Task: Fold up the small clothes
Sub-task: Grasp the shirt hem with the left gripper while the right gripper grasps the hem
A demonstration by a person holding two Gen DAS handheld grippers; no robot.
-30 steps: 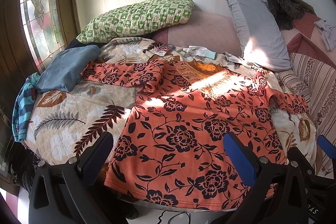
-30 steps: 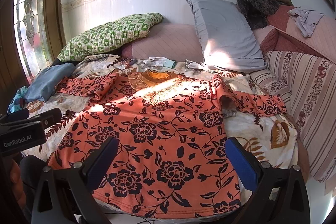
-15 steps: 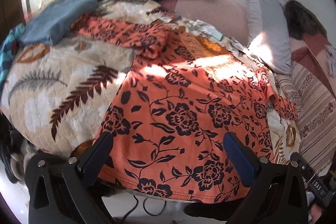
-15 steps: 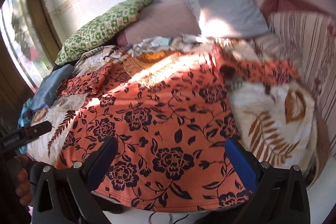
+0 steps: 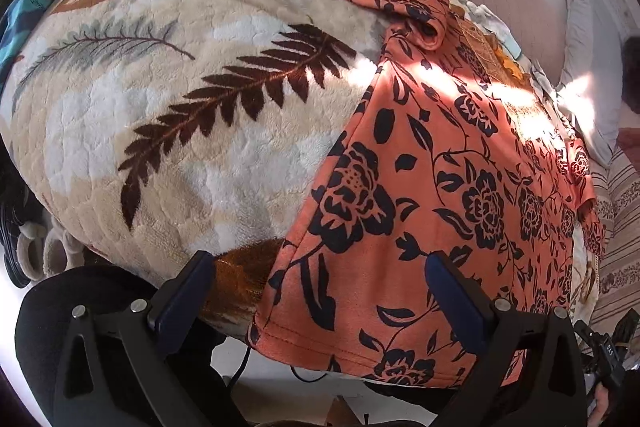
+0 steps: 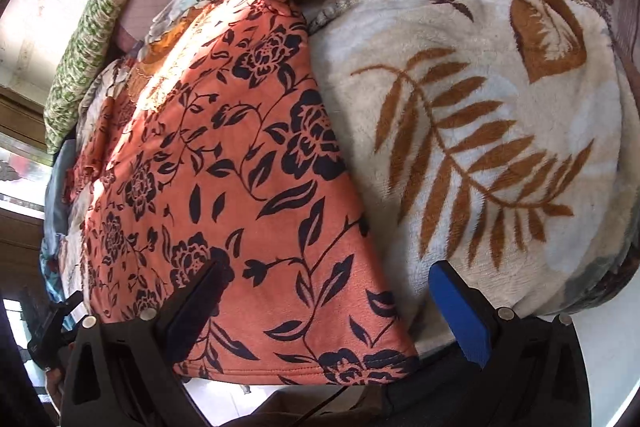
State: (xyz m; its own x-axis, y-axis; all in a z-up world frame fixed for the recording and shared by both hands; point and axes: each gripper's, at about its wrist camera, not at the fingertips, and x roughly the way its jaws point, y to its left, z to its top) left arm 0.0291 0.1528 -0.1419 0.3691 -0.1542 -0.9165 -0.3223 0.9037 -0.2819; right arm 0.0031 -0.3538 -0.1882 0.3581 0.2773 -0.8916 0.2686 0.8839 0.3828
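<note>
Two grippers straddle the hem corners of the orange floral top (image 5: 452, 167), spread flat on the leaf-print blanket (image 5: 192, 99): left gripper (image 5: 320, 295) and right gripper (image 6: 332, 307), jaws wide, likely placed for a matched pinch.

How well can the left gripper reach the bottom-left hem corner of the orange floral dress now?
Probably yes: the left gripper is open, the orange floral dress's hem corner lies between its fingers, and nothing blocks it.
</note>
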